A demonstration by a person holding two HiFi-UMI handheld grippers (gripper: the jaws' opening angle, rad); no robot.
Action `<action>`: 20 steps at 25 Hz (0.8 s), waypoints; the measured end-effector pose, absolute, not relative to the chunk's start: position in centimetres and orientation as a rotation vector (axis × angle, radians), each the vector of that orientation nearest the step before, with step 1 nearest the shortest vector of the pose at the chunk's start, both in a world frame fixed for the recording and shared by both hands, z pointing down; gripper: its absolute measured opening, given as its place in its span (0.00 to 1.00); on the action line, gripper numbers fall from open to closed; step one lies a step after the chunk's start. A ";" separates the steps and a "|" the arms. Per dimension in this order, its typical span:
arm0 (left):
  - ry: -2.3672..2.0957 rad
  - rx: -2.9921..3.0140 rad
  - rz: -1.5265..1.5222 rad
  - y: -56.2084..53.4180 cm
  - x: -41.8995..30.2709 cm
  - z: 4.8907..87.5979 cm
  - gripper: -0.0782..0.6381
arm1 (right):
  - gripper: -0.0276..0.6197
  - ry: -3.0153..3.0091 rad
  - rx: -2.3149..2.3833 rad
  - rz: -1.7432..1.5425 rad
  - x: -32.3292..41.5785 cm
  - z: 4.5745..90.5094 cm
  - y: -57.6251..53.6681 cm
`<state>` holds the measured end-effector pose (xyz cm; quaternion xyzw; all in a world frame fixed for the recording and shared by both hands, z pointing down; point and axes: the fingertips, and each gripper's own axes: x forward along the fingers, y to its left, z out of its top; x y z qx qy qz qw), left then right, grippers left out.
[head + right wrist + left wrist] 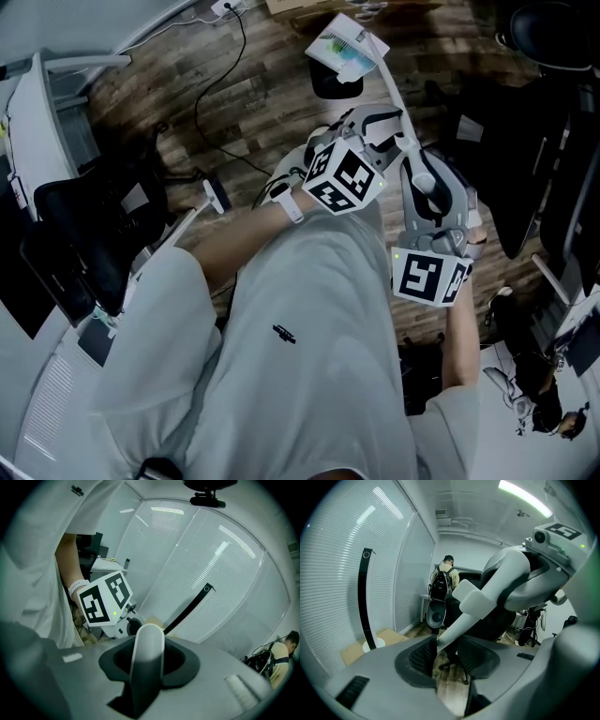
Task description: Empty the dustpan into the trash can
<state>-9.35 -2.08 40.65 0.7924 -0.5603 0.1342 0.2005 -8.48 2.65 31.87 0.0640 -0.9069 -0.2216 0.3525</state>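
Note:
In the head view a white dustpan with bits of paper in it hangs over the wooden floor on a long white handle. A black rounded thing sits just under the pan; I cannot tell whether it is the trash can. My right gripper is shut on the handle, low on it. My left gripper is further up, jaws open, with the handle running between them close to the left pad. Beyond that pad the dark pan end shows.
A black office chair stands at the left and dark chairs at the right. Cables lie on the floor. A black leaning pole and a cardboard box are by the blinds. A person with a backpack stands far off.

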 end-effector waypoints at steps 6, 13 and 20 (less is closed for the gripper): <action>-1.605 2.184 0.376 -2.0 -10.0 40.9 0.30 | 0.22 -2.331 0.061 -0.675 -8.7 32.4 3.0; -1.625 2.131 0.378 -0.1 -10.9 42.0 0.30 | 0.22 -2.316 -0.079 -0.722 -9.4 33.4 4.8; -1.649 2.125 0.367 -0.7 -11.2 41.6 0.30 | 0.22 -2.313 -0.085 -0.751 -9.6 33.0 4.2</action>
